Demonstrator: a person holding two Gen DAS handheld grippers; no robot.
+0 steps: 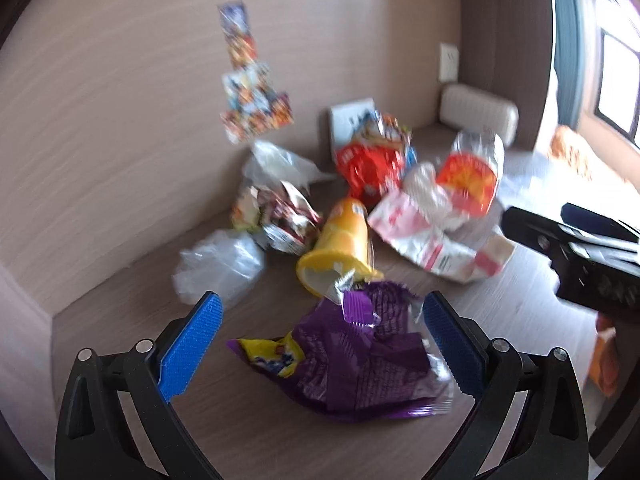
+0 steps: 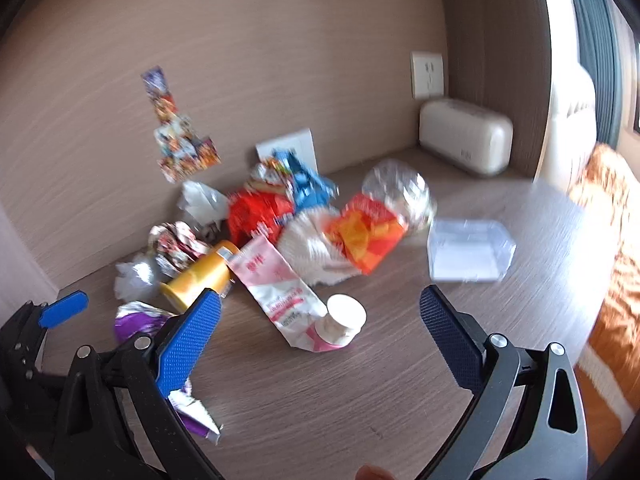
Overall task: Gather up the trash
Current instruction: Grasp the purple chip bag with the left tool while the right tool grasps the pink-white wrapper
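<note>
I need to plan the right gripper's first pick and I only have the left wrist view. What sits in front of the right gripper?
Observer: A small white cup stands on the table, ahead of the open right gripper.
Operator: Anything near it?
Observer: It stands at the near end of a flattened pink-and-white pouch.
Operator: What lies further right?
Observer: A clear plastic box, apart from the pile.
Operator: And where is my left gripper?
Observer: At the right view's left edge, open, beside the purple wrapper.
</note>
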